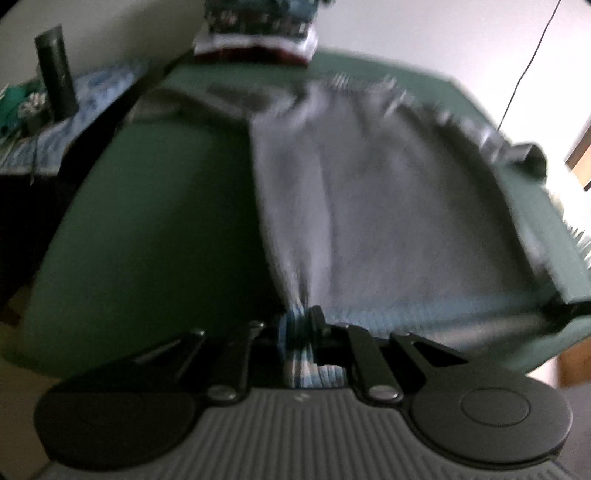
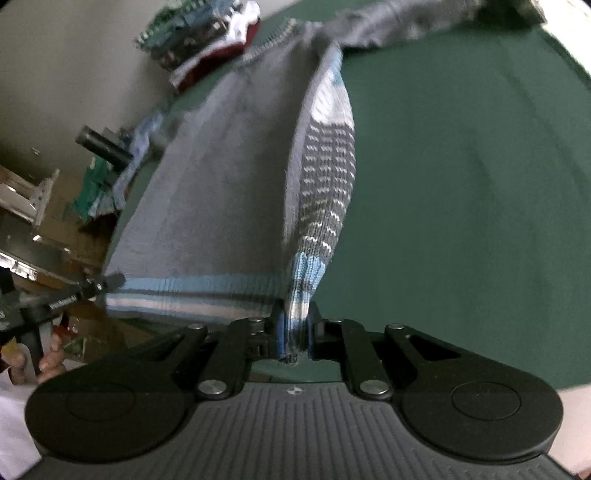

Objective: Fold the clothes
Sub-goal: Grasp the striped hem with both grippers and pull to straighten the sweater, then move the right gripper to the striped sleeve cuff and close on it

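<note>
a grey knit sweater [image 1: 369, 206] with a blue and white ribbed hem lies spread on a green table [image 1: 155, 229], inside out at one flap, where a zigzag pattern shows in the right wrist view. the left gripper [image 1: 299, 328] is clamped on the hem's bunched corner, pointing steeply down at the table. the right gripper [image 2: 293, 332] is likewise closed on the other hem corner, tilted downward. a stack of folded clothes [image 1: 258, 33] sits at the table's far edge. only the right wrist view shows the left gripper from outside, with the person's hand [image 2: 48, 360] on its handle. the left view is blurred.
</note>
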`<state>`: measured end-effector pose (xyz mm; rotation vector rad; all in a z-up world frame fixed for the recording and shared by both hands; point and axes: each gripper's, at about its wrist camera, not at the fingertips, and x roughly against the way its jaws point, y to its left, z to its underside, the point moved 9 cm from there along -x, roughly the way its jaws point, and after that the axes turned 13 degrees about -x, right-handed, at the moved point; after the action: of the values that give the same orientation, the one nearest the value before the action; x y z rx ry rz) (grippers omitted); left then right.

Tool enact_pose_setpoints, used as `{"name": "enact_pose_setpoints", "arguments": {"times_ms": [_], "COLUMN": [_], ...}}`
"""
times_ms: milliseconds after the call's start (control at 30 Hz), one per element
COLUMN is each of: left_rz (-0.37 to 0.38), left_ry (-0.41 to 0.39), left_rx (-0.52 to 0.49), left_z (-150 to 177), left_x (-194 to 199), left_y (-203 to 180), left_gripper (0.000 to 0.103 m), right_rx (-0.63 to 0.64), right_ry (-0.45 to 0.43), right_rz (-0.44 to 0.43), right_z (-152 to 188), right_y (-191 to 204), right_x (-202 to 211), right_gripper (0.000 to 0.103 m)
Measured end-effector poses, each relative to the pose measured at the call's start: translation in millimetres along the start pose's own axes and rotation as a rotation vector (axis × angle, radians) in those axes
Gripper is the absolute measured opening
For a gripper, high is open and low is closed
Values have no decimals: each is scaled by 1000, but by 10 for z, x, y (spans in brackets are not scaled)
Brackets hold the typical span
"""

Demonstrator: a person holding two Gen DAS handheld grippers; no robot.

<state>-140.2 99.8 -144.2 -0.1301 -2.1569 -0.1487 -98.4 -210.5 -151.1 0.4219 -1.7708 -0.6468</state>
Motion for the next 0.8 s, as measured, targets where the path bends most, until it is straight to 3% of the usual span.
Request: {"name": "enact_pose_setpoints", "arguments": {"times_ms": [167,233,267,300,367,500,633,667,733,767,800], "left_rz": [-42,-92,-121,-146,-167,-100,-38,-22,-3,6,16], "left_ry": [-4,-30,-42,-53,-89,-156,-145,-131,-91,-70,-49], "left_rx": [-58,-81,-82,-75,-52,-14,-77,-99,-142,-156,-170], "left_z": [-44,-117,-170,-236,-381,-770,-952,-948,-888,-844,-800], "left_x": [107,213,254,279,303,154,-182,-271,-423,-482,-539], "left_y": [177,336,432,521,635,467,78,-13,-104,-115,-126], "left_gripper": [13,19,19,19,19,19,32,34,38,38,38], "right_rx": [4,69,99,126,160,224,271,278,258,234,205], "right_ry": [36,-6,-42,-78,-145,-270,-297,-302,-297,-292,-293], "right_rz": [58,107,141,170,201,256,251,275,324,337,345], "right_z": [-32,-115,-181,-246,-366,-601,-709,-722,-756,-764,-779], "right_y": [-26,4,18,35,79,180,319,303,250,190,130], "right_x": [26,122,174,218,249,303,34,-24,-136,-133,-112], "right_gripper": [17,19,25,38,42,42,45,44,33,9,4]}}
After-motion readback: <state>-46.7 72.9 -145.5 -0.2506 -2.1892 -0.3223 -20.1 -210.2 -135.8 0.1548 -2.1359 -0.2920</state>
